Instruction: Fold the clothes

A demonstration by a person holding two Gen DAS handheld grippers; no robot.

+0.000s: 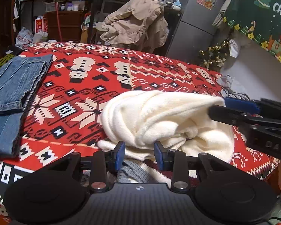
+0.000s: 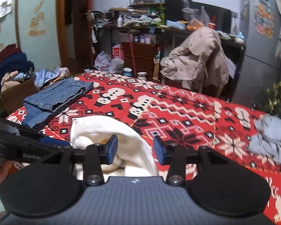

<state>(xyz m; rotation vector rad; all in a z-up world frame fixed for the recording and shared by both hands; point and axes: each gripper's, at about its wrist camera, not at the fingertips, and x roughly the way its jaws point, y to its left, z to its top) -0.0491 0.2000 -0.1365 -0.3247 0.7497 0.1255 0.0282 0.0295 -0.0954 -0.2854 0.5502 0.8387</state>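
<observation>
**Cream sweater bunched between two grippers**

The sweater [image 1: 159,120] lies heaped at the near edge of the red cloth [image 1: 159,69]. The left gripper [image 1: 139,154] stands apart, straddling its near hem. The right gripper [image 2: 135,150], jaws apart, sits over its right end, equally close.

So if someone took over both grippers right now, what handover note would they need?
Left gripper: jaws part open with the near edge of the cream knitted sweater between them; pads do not clearly press it.
Right gripper: jaws open over the sweater's right side, no grip visible.
Sweater: bunched in a heap at the near edge of the red patterned cloth, not yet folded.
Done: the blue denim jeans lie folded at the far left.
Left: spread and fold the sweater; a crumpled grey garment waits at the right edge.
</observation>
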